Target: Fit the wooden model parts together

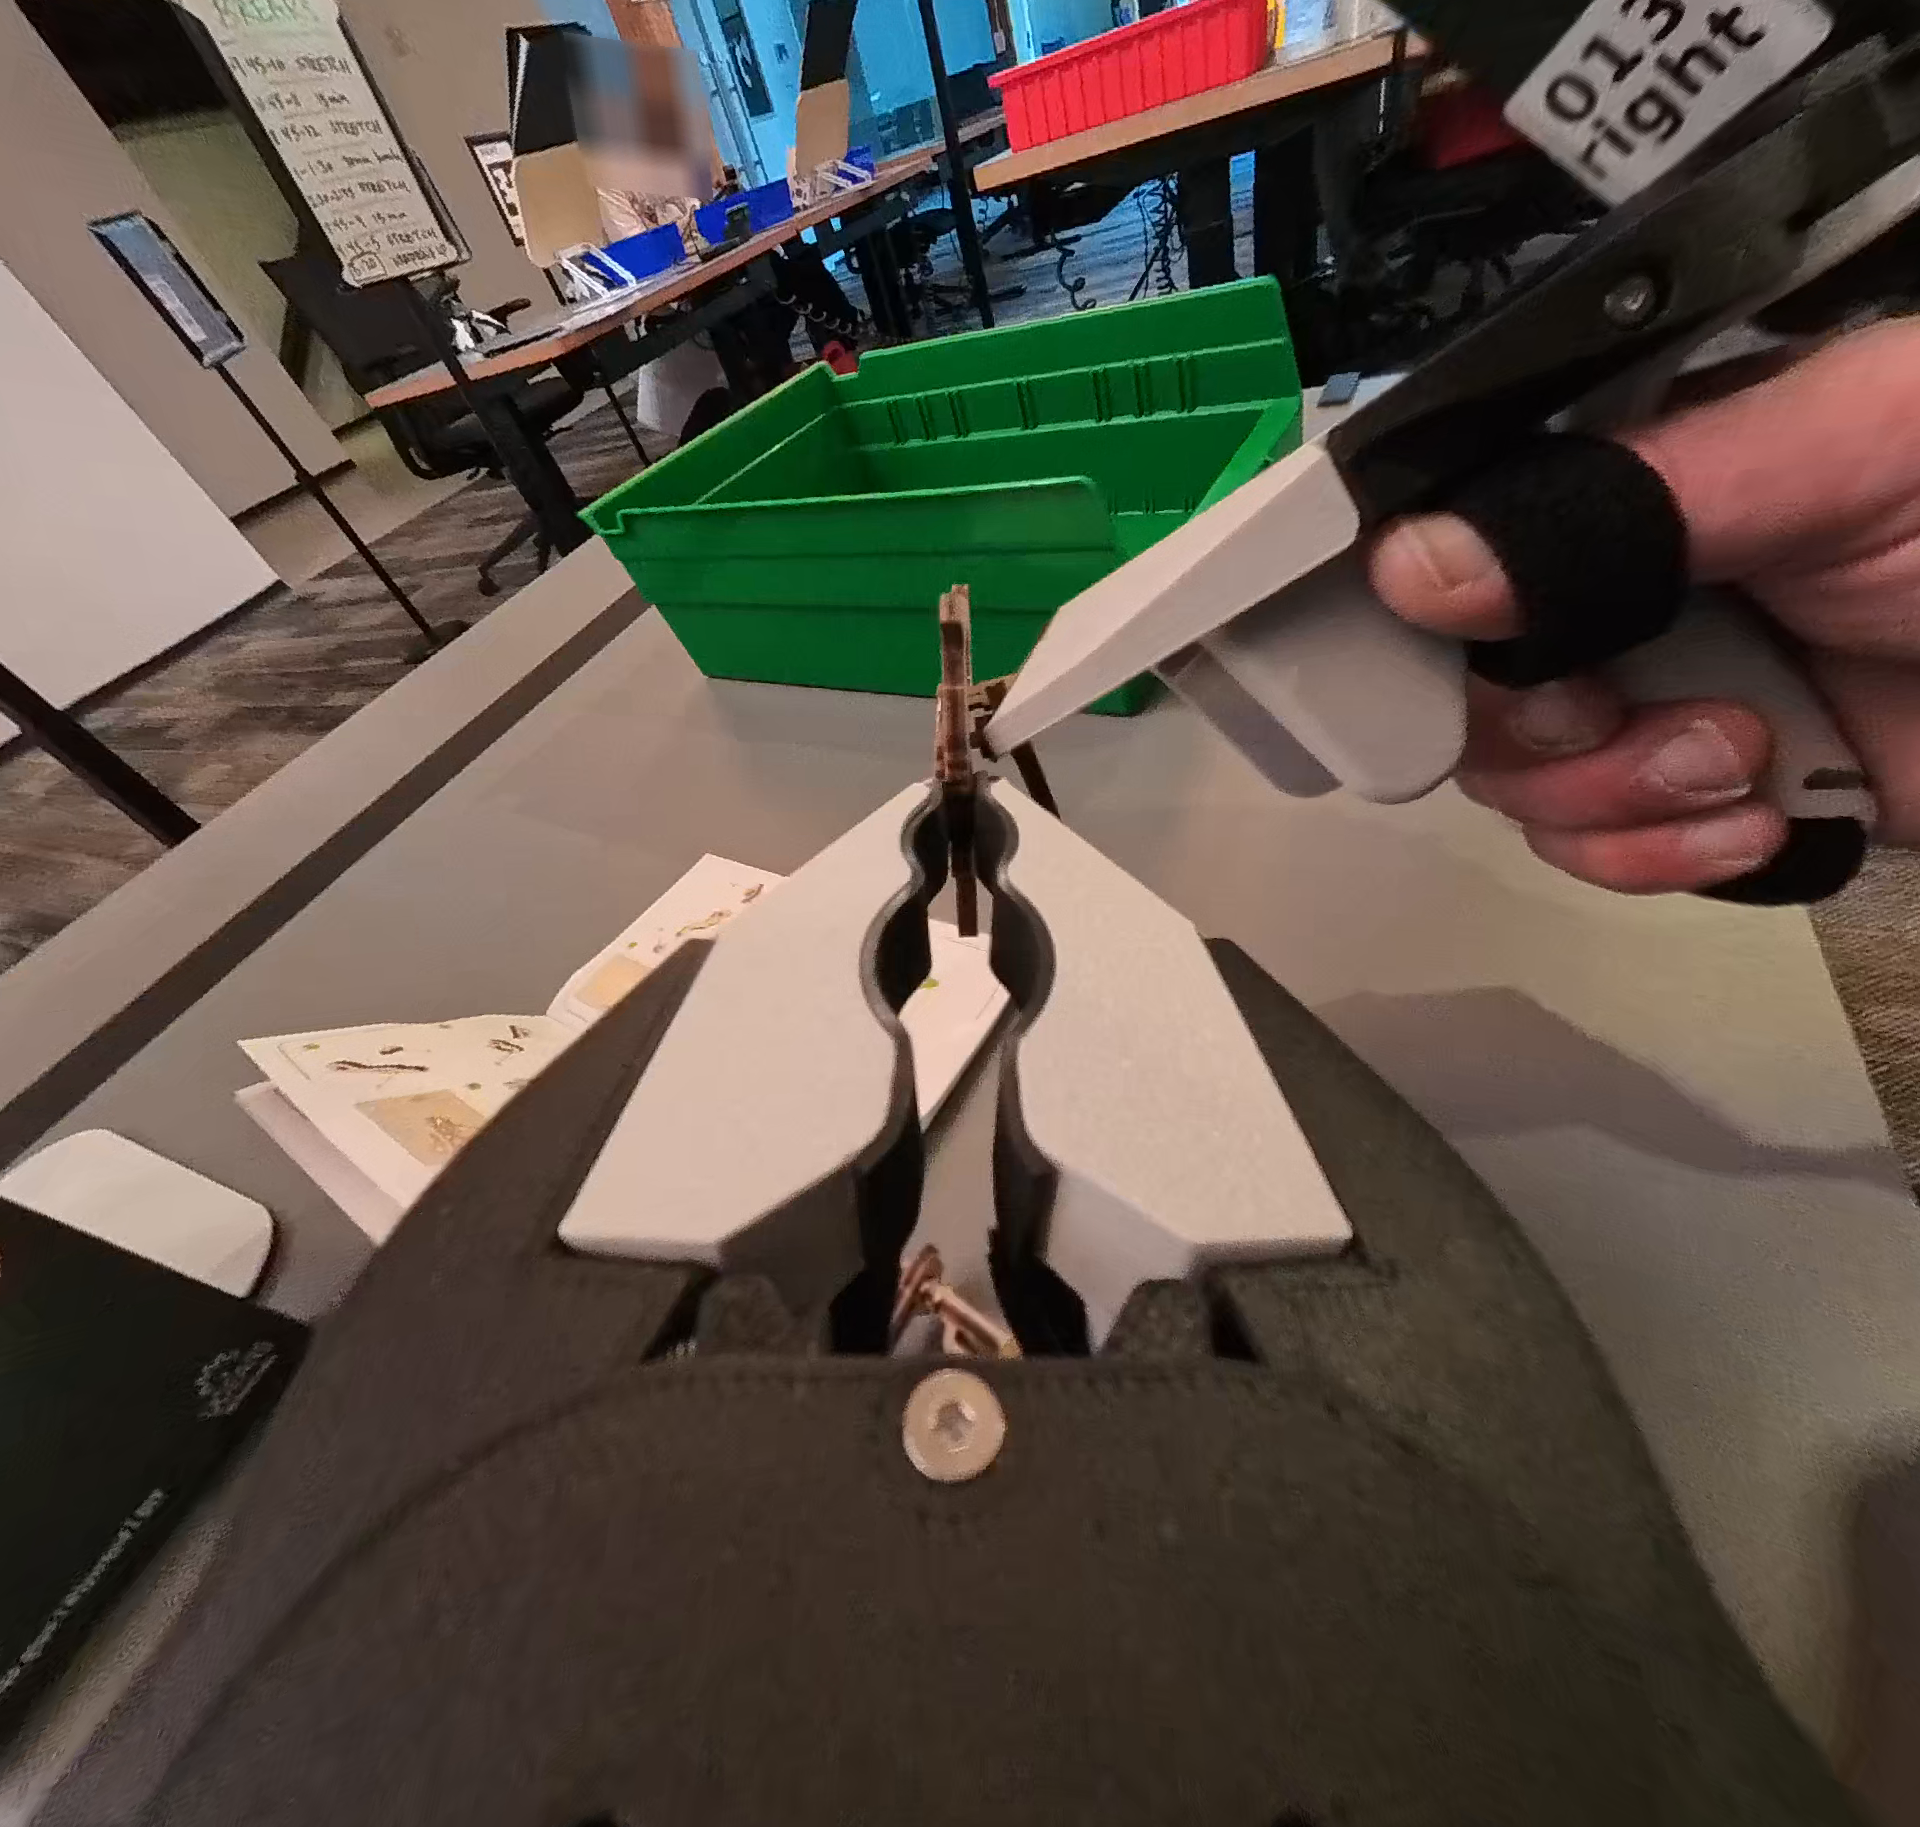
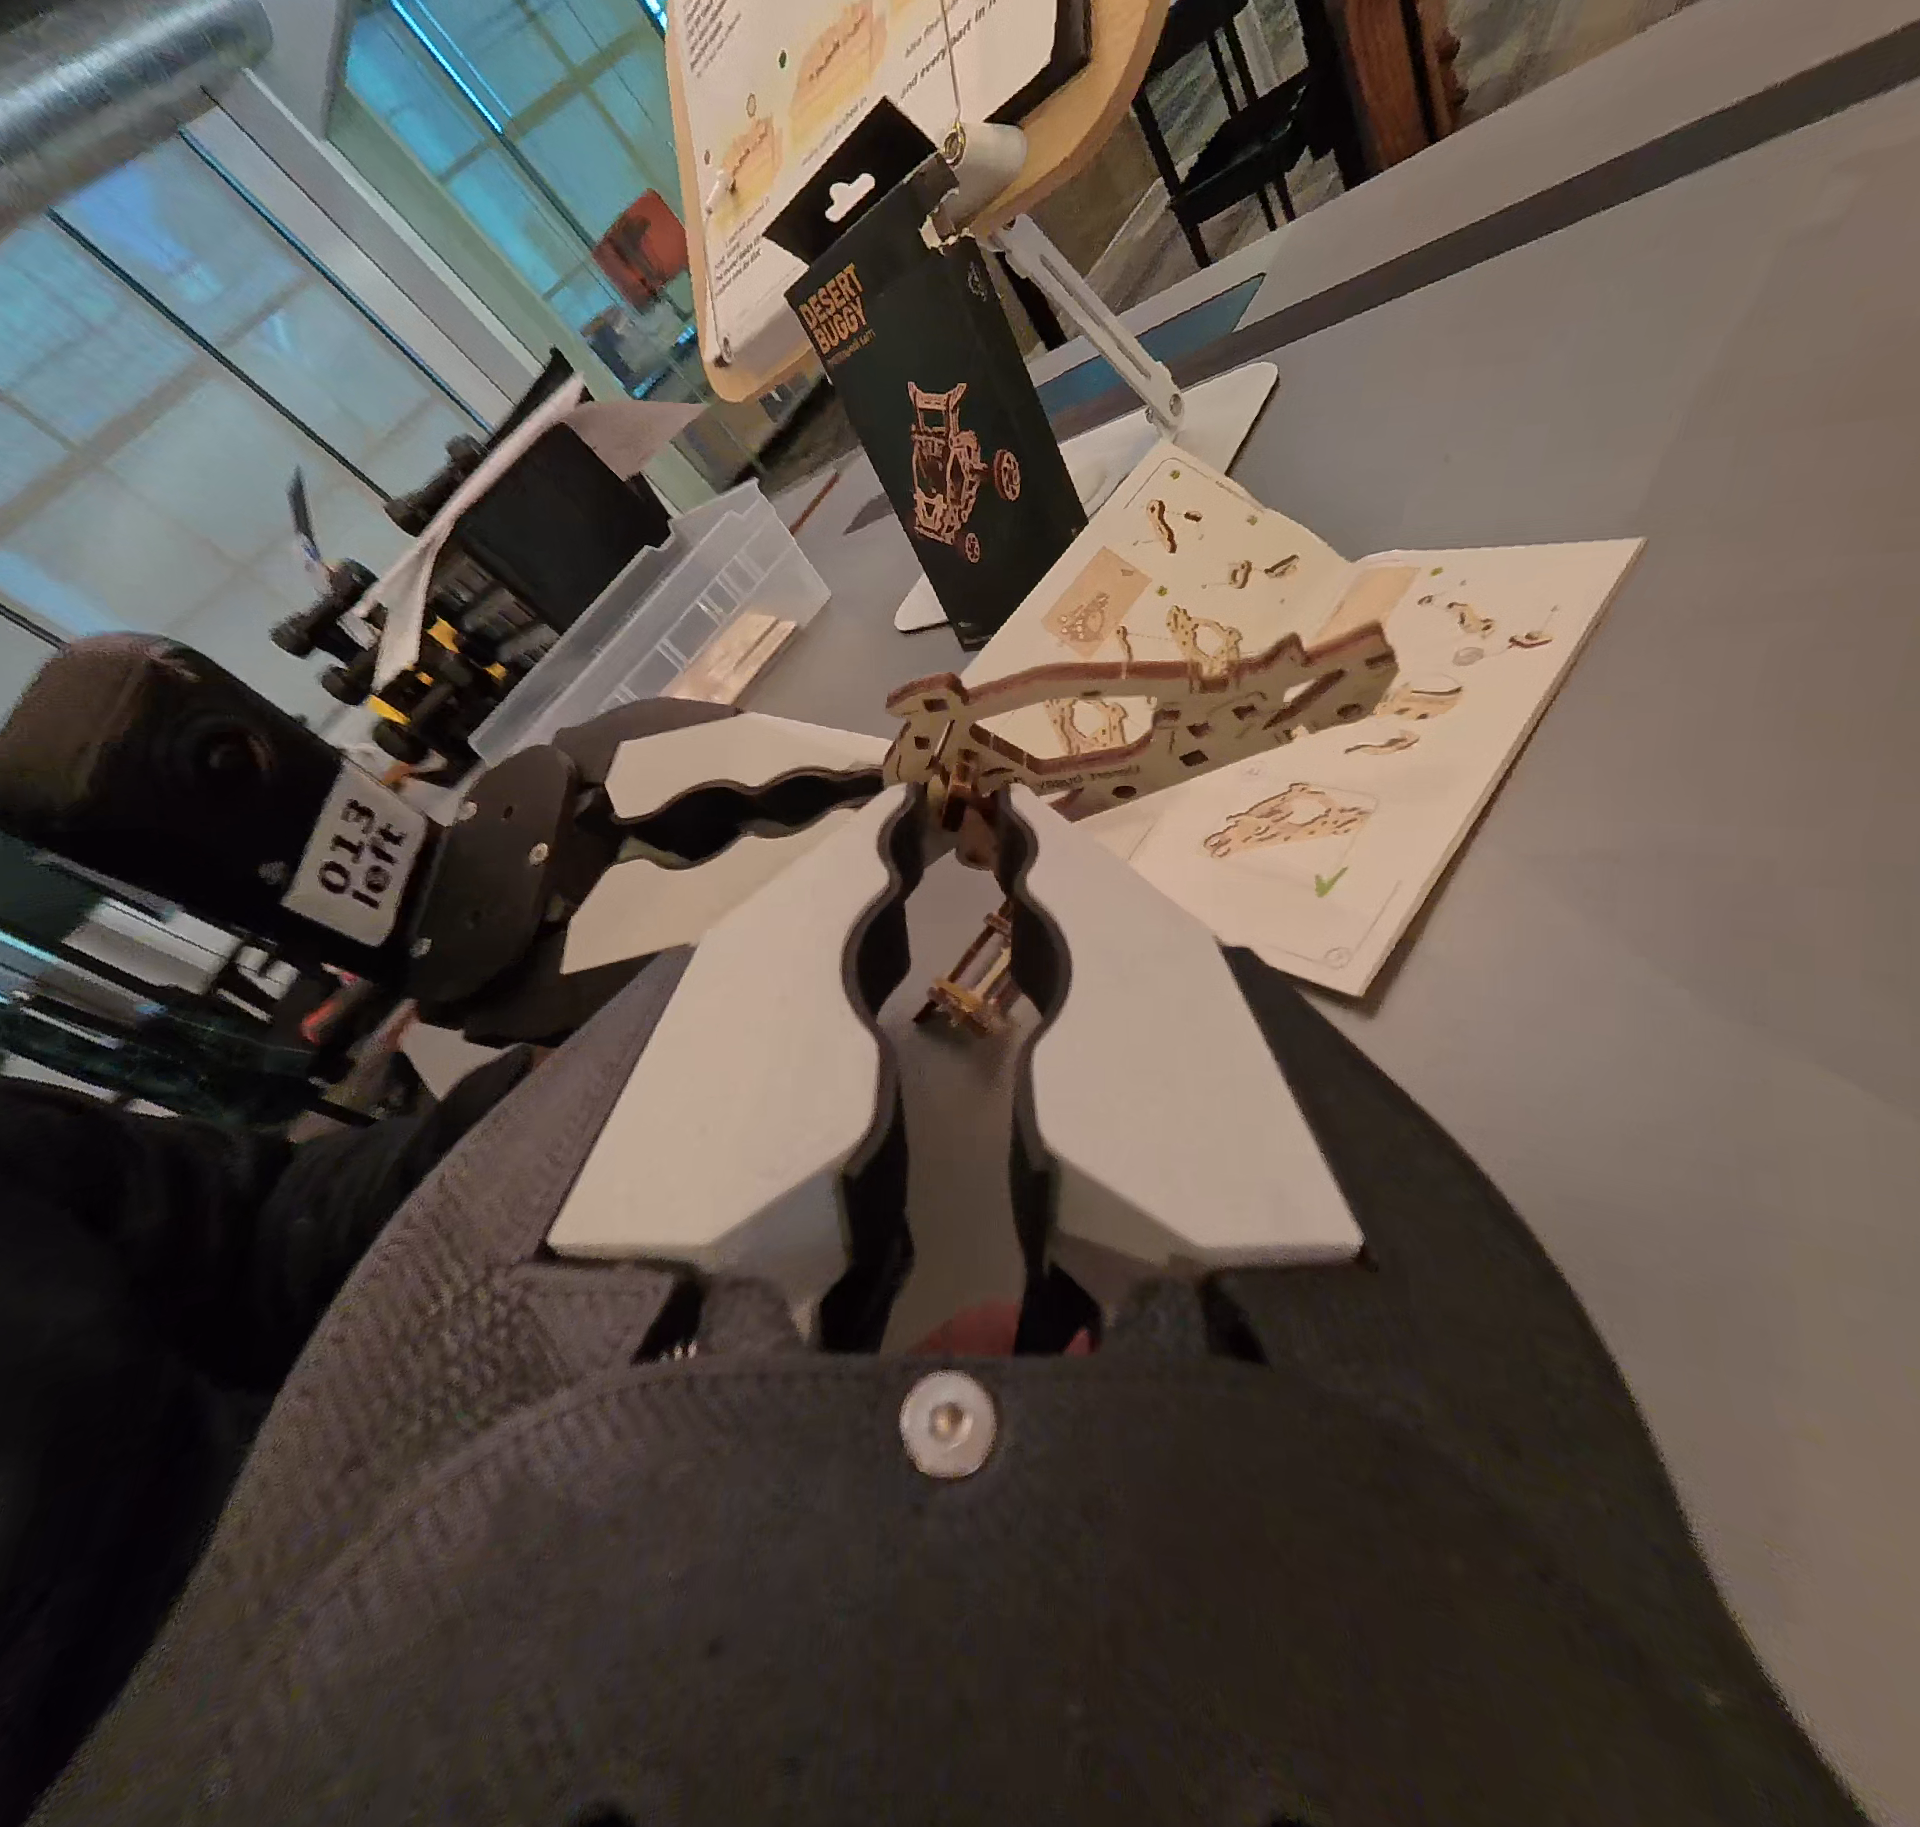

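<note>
Left tool (image 1: 958, 801) clamped edge-on on the flat wooden frame (image 2: 1143, 728), held up off the surface (image 1: 520, 821), probably so its slots stay open to the other side. Right tool (image 2: 961, 821) clamped on a small wooden piece (image 2: 951, 801) that meets the frame's near end beside the left tips; likely being seated in a slot. Instruction sheet (image 2: 1403, 842) lies open underneath for reference. Green bin (image 1: 935, 520) stands at the far edge.

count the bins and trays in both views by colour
green bin: 1
red tray: 1
blue trays: 2 at least, far off
clear bin: 1
total: 5
</note>
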Available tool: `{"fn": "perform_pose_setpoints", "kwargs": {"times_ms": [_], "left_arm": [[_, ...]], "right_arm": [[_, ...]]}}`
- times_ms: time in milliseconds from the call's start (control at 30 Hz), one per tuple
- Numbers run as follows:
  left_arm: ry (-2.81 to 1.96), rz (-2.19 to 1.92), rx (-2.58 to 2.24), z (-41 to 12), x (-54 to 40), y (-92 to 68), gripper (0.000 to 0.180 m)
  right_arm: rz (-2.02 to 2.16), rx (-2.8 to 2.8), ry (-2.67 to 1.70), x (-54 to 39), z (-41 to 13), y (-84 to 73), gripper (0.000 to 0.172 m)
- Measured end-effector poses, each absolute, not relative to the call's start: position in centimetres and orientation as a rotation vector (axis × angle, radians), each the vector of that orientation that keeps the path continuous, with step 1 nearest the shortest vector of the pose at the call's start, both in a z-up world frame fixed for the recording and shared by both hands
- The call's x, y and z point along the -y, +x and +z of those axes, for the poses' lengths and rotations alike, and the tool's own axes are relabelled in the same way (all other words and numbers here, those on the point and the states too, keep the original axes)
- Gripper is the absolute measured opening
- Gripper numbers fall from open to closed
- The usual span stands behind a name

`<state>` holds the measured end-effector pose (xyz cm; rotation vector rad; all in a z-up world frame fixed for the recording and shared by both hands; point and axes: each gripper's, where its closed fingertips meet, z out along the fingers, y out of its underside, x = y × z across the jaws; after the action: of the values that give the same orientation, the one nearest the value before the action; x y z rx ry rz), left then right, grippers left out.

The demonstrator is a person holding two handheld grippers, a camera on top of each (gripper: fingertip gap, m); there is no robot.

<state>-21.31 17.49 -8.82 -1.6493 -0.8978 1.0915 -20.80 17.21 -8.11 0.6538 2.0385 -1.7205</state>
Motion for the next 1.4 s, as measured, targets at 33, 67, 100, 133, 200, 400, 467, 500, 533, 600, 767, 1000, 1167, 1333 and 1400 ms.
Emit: {"fn": "perform_pose_setpoints", "kwargs": {"times_ms": [33, 67, 100, 133, 200, 400, 467, 500, 533, 600, 767, 1000, 1167, 1333, 1400], "left_arm": [[-1.641, 1.076, 0.911, -9.0, -17.4, -21.4, 0.001], [-1.641, 1.073, 0.931, -9.2, -17.1, -21.5, 0.001], [-1.637, 1.068, 0.94, -9.3, -16.9, -21.5, 0.001], [-1.624, 1.06, 0.946, -9.2, -16.8, -21.5, 0.001], [-1.624, 1.068, 0.955, -9.3, -16.4, -21.6, 0.001], [-1.637, 1.081, 0.939, -9.3, -16.8, -21.5, 0.001], [-1.658, 1.109, 0.93, -9.4, -16.8, -21.6, 0.001], [-1.653, 1.103, 0.926, -9.3, -17.0, -21.5, 0.001], [-1.649, 1.096, 0.929, -9.3, -17.0, -21.5, 0.001], [-1.651, 1.1, 0.934, -9.3, -16.9, -21.6, 0.001], [-1.615, 1.08, 0.952, -9.1, -16.7, -21.6, 0.001], [-1.565, 1.043, 0.966, -8.7, -16.6, -21.5, 0.001], [-1.535, 0.949, 0.928, -8.5, -17.0, -21.3, 0.0], [-1.516, 0.877, 0.872, -8.1, -18.0, -21.1, 0.004], [-1.526, 0.861, 0.862, -8.3, -18.3, -21.1, 0.005]], "right_arm": [[-1.711, -2.006, 0.672, -17.2, -8.1, -20.9, 0.013], [-1.706, -1.991, 0.687, -17.3, -8.1, -21.0, 0.019], [-1.698, -2.004, 0.692, -17.4, -8.3, -21.1, 0.02], [-1.694, -2.024, 0.691, -17.5, -8.5, -21.2, 0.019], [-1.698, -2.035, 0.695, -17.7, -8.5, -21.3, 0.02], [-1.685, -2.047, 0.683, -17.2, -8.5, -21.0, 0.02], [-1.68, -2.047, 0.693, -17.0, -8.6, -21.0, 0.016], [-1.678, -2.046, 0.7, -16.9, -8.7, -21.1, 0.011], [-1.681, -2.036, 0.707, -16.9, -8.6, -21.1, 0.01], [-1.689, -2.023, 0.718, -16.8, -8.7, -21.2, 0.01], [-1.711, -1.968, 0.743, -16.4, -8.4, -21.3, 0.009], [-1.743, -1.848, 0.774, -16.2, -7.9, -21.3, 0.008], [-1.745, -1.9, 0.72, -16.6, -7.8, -21.1, 0.007], [-1.726, -1.95, 0.677, -17.4, -7.8, -21.3, 0.007], [-1.715, -1.955, 0.678, -17.6, -8.0, -21.3, 0.007]]}}
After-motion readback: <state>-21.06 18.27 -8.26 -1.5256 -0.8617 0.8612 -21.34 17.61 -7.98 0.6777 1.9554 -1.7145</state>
